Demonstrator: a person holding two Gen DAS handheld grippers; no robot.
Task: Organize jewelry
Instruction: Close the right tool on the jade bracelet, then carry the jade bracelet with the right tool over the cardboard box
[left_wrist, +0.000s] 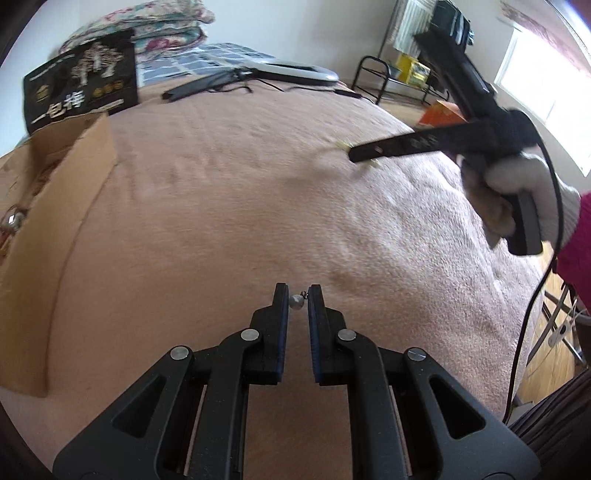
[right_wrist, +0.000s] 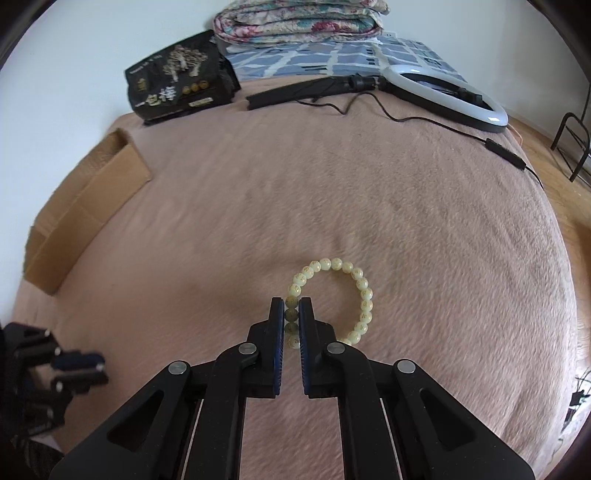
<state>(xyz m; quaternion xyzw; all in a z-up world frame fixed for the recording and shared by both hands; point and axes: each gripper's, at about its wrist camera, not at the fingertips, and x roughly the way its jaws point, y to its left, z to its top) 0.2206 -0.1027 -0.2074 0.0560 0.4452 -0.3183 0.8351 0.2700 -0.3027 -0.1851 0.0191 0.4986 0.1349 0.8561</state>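
In the left wrist view my left gripper (left_wrist: 298, 292) is shut on a small grey bead with a dark hook (left_wrist: 297, 301), held just above the pink blanket (left_wrist: 221, 206). A gloved hand at the right holds my right gripper (left_wrist: 355, 153), blurred, with a pale yellow bracelet (left_wrist: 341, 147) at its tip. In the right wrist view my right gripper (right_wrist: 291, 305) is shut on one side of that cream bead bracelet (right_wrist: 364, 295), and the rest of the loop hangs out to the right. My left gripper (right_wrist: 83, 365) shows blurred at the lower left.
An open cardboard box (left_wrist: 62, 206) with some jewelry inside sits at the bed's left edge. Behind it stands a black printed packet (right_wrist: 177, 81). A ring light (right_wrist: 447, 94) with its cable, a black bar and a folded floral quilt (right_wrist: 303, 18) lie at the far end.
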